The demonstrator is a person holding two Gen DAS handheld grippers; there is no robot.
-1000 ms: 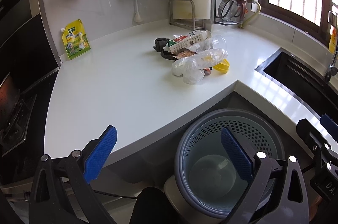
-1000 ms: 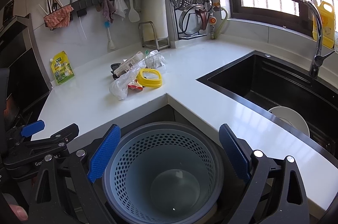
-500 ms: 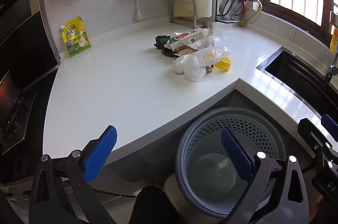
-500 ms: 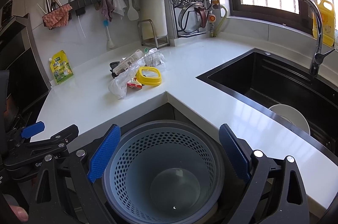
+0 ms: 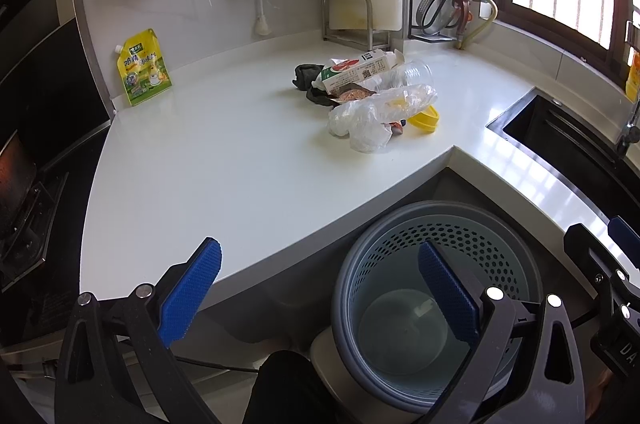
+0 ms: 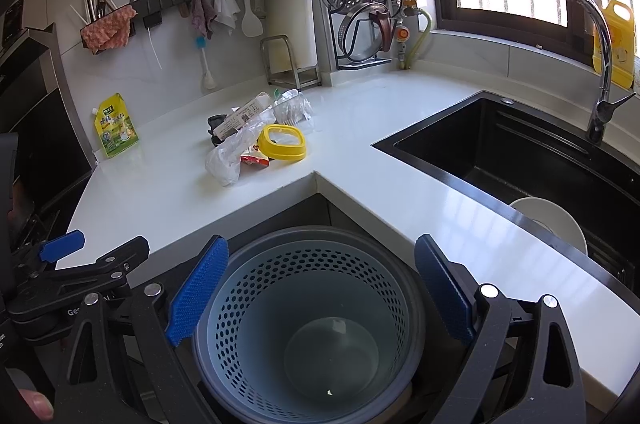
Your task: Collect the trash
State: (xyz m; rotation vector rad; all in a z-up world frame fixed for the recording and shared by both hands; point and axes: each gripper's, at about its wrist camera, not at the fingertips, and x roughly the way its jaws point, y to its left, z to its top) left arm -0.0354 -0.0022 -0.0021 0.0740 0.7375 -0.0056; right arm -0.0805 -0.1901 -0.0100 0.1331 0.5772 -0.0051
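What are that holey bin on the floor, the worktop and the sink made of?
The bin looks like moulded plastic, matt grey-blue: a perforated inner basket in a smooth outer shell. The worktop seems polished stone or a solid composite, white and glossy, since it mirrors the window light. The sink is matt black, perhaps granite composite or coated metal; I cannot tell which.

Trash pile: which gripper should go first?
Probably left. The left gripper sits open over the counter edge on the pile's side; the right gripper, also open, hangs over the bin, nearer the sink.
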